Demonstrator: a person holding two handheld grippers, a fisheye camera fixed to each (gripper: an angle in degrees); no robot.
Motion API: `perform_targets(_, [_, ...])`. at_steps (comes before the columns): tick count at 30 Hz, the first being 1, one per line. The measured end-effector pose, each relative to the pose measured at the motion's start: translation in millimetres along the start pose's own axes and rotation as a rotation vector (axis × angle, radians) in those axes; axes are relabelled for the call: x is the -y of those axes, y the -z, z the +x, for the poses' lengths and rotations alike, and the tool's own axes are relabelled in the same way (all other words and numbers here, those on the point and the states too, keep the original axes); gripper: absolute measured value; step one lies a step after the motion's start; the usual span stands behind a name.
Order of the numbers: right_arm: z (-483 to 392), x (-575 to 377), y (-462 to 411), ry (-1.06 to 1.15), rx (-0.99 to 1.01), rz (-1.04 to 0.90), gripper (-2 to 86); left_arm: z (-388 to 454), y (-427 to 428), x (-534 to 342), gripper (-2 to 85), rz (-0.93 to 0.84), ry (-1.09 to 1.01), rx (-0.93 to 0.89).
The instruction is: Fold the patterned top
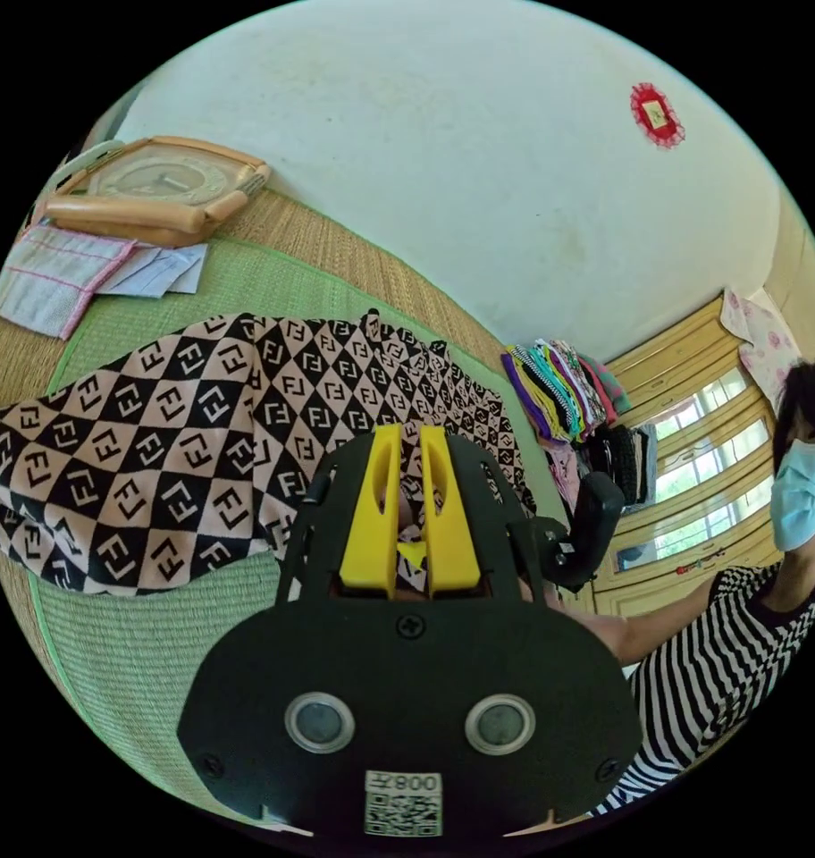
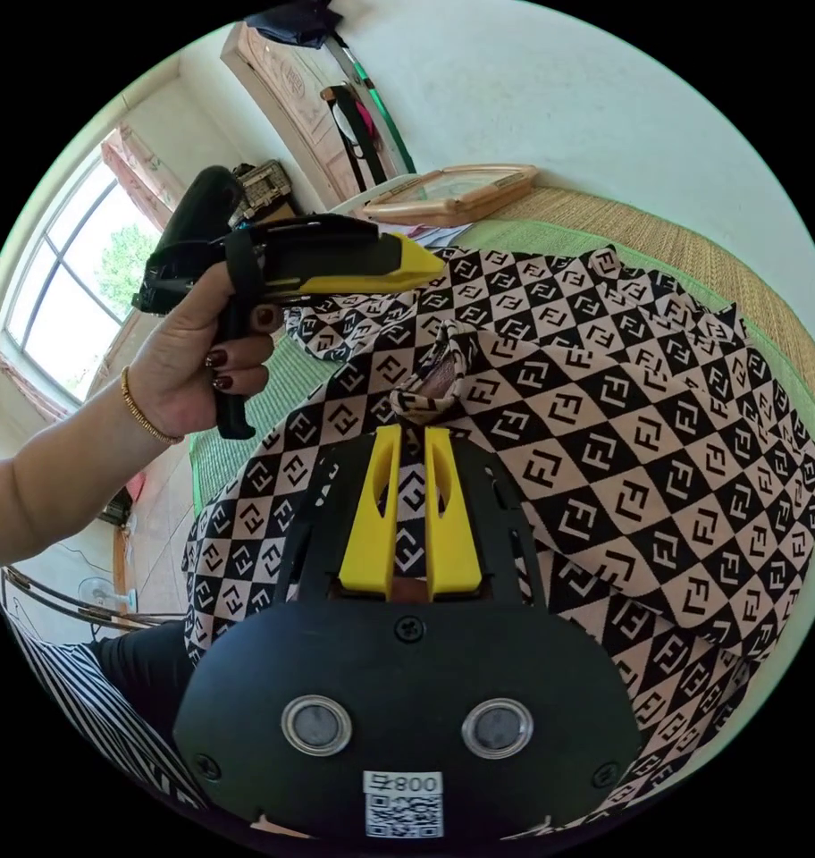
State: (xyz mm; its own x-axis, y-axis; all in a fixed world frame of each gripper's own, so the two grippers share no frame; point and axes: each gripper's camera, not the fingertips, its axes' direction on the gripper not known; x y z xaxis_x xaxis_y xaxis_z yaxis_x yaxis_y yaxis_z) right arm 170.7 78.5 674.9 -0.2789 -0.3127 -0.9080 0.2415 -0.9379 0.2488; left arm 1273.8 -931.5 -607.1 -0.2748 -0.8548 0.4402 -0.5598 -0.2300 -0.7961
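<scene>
On the green mat we have the top spread out in loose waves, one end trailing toward the clock and the cloth by the wall. We judge it lies this way so that its edges can be found and drawn together for a first fold.

In the left gripper view, our left gripper has its yellow jaws nearly together, and patterned fabric shows in the narrow gap between them; we read that as a pinch on an edge of the top, though how firmly it bites we cannot tell. A stack of folded clothes sits well apart, by the wall.

In the right gripper view, our right gripper stands close over the top, jaws almost closed with fabric between them and a bunched twist of cloth at the tips, so we take it as clenched on the top. The left gripper hangs above the fabric there, held in a hand, its tip looking closed.
</scene>
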Motion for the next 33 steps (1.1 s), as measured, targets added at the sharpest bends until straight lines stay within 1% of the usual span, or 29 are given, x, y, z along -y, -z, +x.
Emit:
perform_targets(5, [-14, -3, -8, 0.046, -0.034, -0.009, 6.1, 21, -49, 8, 1.4, -0.16, -0.099, 0.059])
perform_targets(9, [-19, -7, -4, 0.061, -0.018, 0.007, 4.2, 12, -72, 4, 0.5, -0.252, -0.095, 0.293])
perform_targets(10, [-17, -10, 0, 0.05, -0.009, 0.026, 3.4, 8, -74, 1, 0.4, -0.264, -0.093, 0.298])
perform_targets(13, [-5, -17, 11, -0.001, -0.005, 0.071, 1.7, 2, -73, -3, 0.3, -0.24, -0.064, 0.249])
perform_targets(15, [6, -20, 17, -0.033, 0.001, 0.062, 1.0, 4, -75, -3, 0.3, -0.231, -0.051, 0.245])
perform_targets(17, [25, -33, 44, -0.078, -0.071, 0.102, 0.5, 15, -77, -1, 0.3, -0.212, -0.071, 0.253])
perform_targets(21, [77, -66, 101, -0.218, -0.216, 0.185, 0.3, 62, -93, 14, 0.5, -0.169, -0.2, 0.125])
perform_targets(24, [121, -95, 138, -0.317, -0.292, 0.24, 0.2, 103, -134, 31, 0.8, -0.209, -0.307, 0.039])
perform_targets(27, [156, -114, 145, -0.43, -0.385, 0.193, 0.2, 144, -192, 49, 0.7, -0.256, -0.391, -0.028])
perform_targets(29, [166, -128, 148, -0.478, -0.469, 0.182, 0.1, 168, -228, 61, 0.5, -0.282, -0.432, -0.048])
perform_targets(31, [173, -135, 142, -0.493, -0.478, 0.153, 0.1, 197, -278, 73, 0.3, -0.33, -0.463, -0.062])
perform_targets(33, [173, -140, 139, -0.494, -0.484, 0.163, 0.1, 216, -312, 79, 0.2, -0.354, -0.493, -0.038])
